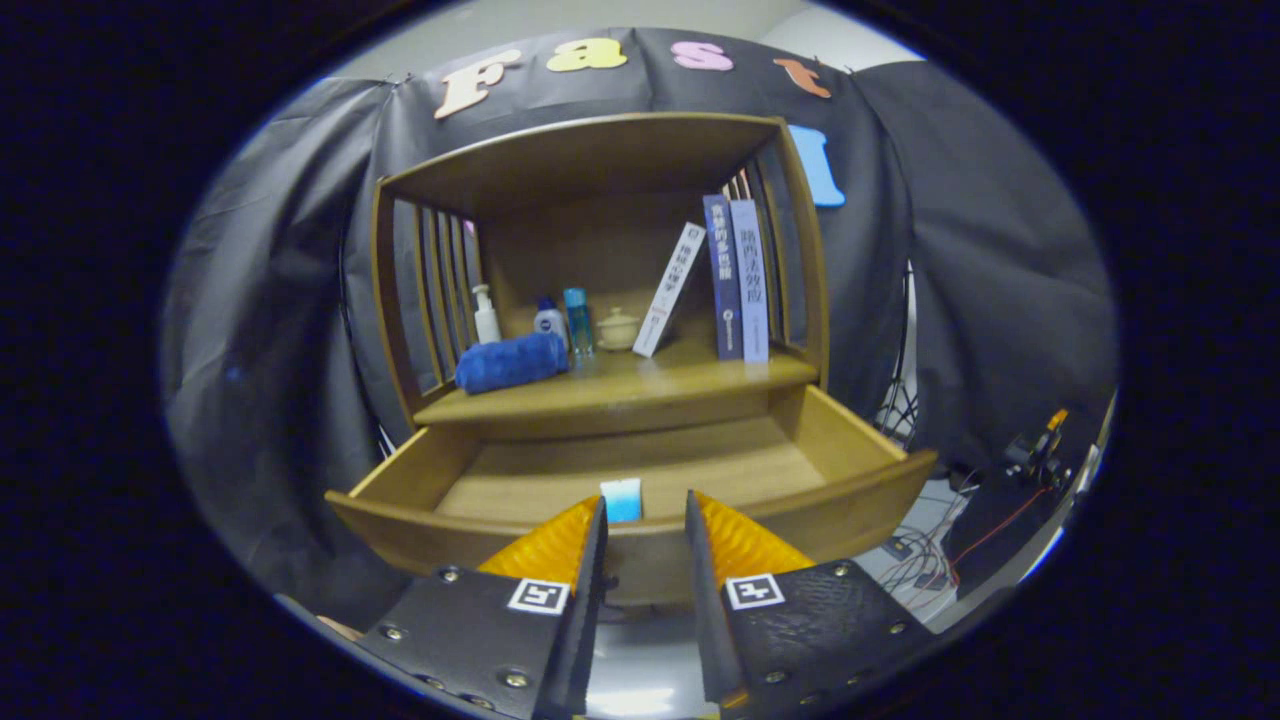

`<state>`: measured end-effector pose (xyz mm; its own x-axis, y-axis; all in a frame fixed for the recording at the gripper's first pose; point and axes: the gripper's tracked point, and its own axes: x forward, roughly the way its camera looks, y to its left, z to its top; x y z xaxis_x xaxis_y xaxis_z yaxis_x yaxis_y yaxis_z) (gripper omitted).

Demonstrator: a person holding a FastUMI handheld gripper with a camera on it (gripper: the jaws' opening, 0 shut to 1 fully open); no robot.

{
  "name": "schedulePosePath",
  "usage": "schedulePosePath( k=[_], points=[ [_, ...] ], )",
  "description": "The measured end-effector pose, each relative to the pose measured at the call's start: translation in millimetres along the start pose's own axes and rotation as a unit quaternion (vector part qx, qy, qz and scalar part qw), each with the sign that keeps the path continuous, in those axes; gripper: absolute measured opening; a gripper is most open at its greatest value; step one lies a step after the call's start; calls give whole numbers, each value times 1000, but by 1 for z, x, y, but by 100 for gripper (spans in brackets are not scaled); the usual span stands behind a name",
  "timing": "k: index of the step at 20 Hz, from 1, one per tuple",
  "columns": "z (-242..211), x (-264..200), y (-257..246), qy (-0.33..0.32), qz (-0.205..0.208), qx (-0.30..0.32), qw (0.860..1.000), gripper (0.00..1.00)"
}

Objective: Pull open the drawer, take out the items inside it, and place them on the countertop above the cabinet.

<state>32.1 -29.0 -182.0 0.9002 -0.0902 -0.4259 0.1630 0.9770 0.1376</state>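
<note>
The wooden drawer [860, 500] stands pulled out below the cabinet's countertop [620, 390]. Inside it, close to the front wall, lies a small white and blue item [622, 498]. My gripper [646, 512] hovers just above the drawer's front edge, open, with nothing between its orange fingers [550, 545]. The small item shows in the gap between the fingertips, a little beyond them. The drawer's floor around the item is bare wood.
On the countertop lie a rolled blue towel [510, 362], a white pump bottle [486, 315], two small bottles [564, 322], a cream lidded cup [618, 328] and three books [730, 280]. Slatted side walls and a top board enclose it. Cables [925, 565] lie at the right.
</note>
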Motion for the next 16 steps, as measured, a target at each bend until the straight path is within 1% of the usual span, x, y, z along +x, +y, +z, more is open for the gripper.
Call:
schedulePosePath(
  k=[2, 4, 7, 8, 11, 12, 16],
  points=[
    [20, 9, -3, -11, 2, -23, 1000, 43],
    [33, 21, 3, -11, 15, -41, 999, 43],
    [40, 48, 21, 22, 44, -63, 997, 43],
    [41, 61, 27, 38, 55, -79, 995, 43],
    [30, 106, 38, 96, 69, -136, 984, 43],
    [22, 117, 40, 119, 72, -152, 978, 46],
    [-8, 146, 44, 200, 70, -188, 959, 65]
  ],
)
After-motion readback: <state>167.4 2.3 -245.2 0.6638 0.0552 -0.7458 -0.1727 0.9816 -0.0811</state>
